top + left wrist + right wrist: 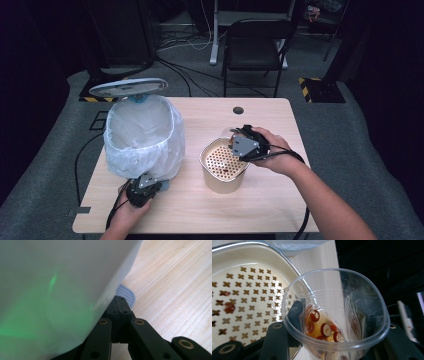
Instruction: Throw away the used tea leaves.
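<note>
clear cup (337,315) in right gripper (239,141) fingers beside strainer tub (225,162), lined bin (144,137) beyond

Left gripper (150,181) low at near left, jaws pressed together, left hand (131,202) curled round its body, forearm entering from near edge. Right gripper (239,142) held higher at centre right, tilted leftward, jaws part-closed in clamp; right hand (267,150) wraps it, forearm stretching from near right.

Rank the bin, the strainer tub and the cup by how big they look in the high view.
1. Bin, largest.
2. Strainer tub.
3. Cup, smallest, though the right gripper and hand hide much of it.
</note>
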The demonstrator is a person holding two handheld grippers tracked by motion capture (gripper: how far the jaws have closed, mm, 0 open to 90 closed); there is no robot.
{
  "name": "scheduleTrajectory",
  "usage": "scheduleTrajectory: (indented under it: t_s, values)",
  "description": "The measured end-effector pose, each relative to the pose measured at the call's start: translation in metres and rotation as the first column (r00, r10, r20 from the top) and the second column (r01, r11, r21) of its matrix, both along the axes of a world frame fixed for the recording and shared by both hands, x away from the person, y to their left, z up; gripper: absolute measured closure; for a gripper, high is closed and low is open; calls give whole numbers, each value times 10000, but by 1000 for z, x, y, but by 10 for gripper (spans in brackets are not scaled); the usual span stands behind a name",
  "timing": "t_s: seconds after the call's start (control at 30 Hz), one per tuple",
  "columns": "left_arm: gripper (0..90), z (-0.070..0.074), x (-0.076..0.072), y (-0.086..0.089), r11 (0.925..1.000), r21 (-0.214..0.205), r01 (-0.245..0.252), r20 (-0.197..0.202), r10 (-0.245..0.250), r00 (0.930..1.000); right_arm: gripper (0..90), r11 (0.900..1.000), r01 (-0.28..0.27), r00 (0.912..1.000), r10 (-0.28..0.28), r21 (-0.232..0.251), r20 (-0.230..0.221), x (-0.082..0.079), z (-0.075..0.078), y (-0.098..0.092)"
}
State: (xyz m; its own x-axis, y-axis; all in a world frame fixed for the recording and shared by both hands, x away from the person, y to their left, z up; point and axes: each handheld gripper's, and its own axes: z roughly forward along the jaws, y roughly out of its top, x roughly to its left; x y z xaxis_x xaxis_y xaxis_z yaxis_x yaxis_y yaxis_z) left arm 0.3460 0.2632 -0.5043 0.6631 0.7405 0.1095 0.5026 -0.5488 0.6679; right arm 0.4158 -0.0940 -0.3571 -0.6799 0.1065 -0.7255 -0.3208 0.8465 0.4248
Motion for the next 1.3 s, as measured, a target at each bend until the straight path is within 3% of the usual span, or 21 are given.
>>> scheduleTrajectory:
  t_s: [0.13, 0.3, 0.43, 0.63, 0.73, 0.83, 0.87, 0.97, 1.03, 1.1, 1.13, 1.17, 1.2, 1.23, 1.27, 1.3]
  values:
    - [900, 0, 0, 0, 10000, -9, 1, -7, -1, 10000, 486, 9998, -25, 9981, 36, -181, 622, -4, -1, 2]
    - [900, 0, 0, 0, 10000, -10, 2, -7, -2, 10000, 486, 9988, -127, 9944, 176, -476, 1041, -8, -5, 5]
    - [900, 0, 0, 0, 10000, -14, 2, -6, -2, 10000, 486, 9965, -153, 9870, 282, -818, 1583, -11, -10, 8]
    - [900, 0, 0, 0, 10000, -13, 7, -6, -7, 10000, 487, 9940, -215, 9780, 431, -1069, 2040, -13, -12, 11]
    - [900, 0, 0, 0, 10000, -4, 8, 2, -8, 10000, 486, 9883, -262, 9659, 637, -1500, 2511, -16, -15, 13]
    - [900, 0, 0, 0, 10000, -12, 7, -5, -7, 10000, 486, 9780, -289, 9476, 927, -2068, 3058, -19, -19, 15]
    - [900, 0, 0, 0, 10000, -12, 4, -6, -4, 10000, 486, 9762, -318, 9460, 987, -2146, 3088, -20, -20, 16]
    - [900, 0, 0, 0, 10000, 3, 6, -1, -6, 10000, 486, 9643, -290, 9218, 1276, -2630, 3661, -23, -23, 18]
    - [900, 0, 0, 0, 10000, -7, 6, -5, -6, 10000, 487, 9525, -192, 8948, 1519, -3038, 4198, -25, -26, 20]
    - [900, 0, 0, 0, 10000, -3, 8, 1, -8, 10000, 486, 9443, -235, 8781, 1764, -3281, 4447, -27, -28, 21]
    - [900, 0, 0, 0, 10000, -11, 9, -5, -9, 10000, 486, 9378, -193, 8652, 1894, -3467, 4642, -28, -29, 22]
    - [900, 0, 0, 0, 10000, -10, 7, -7, -7, 10000, 486, 9330, -155, 8626, 1943, -3594, 4670, -28, -30, 22]
    - [900, 0, 0, 0, 10000, -14, 6, -7, -6, 10000, 486, 9260, -55, 8469, 2050, -3774, 4906, -29, -32, 22]
    - [900, 0, 0, 0, 10000, -13, 7, -5, -7, 10000, 486, 9186, -9, 8374, 2166, -3951, 5018, -29, -33, 22]
    - [900, 0, 0, 0, 10000, -16, 4, -4, -4, 10000, 485, 9043, 60, 8170, 2418, -4269, 5236, -29, -35, 23]
    - [900, 0, 0, 0, 10000, -18, 3, -2, -3, 10000, 486, 8954, 69, 8073, 2577, -4451, 5309, -29, -36, 23]
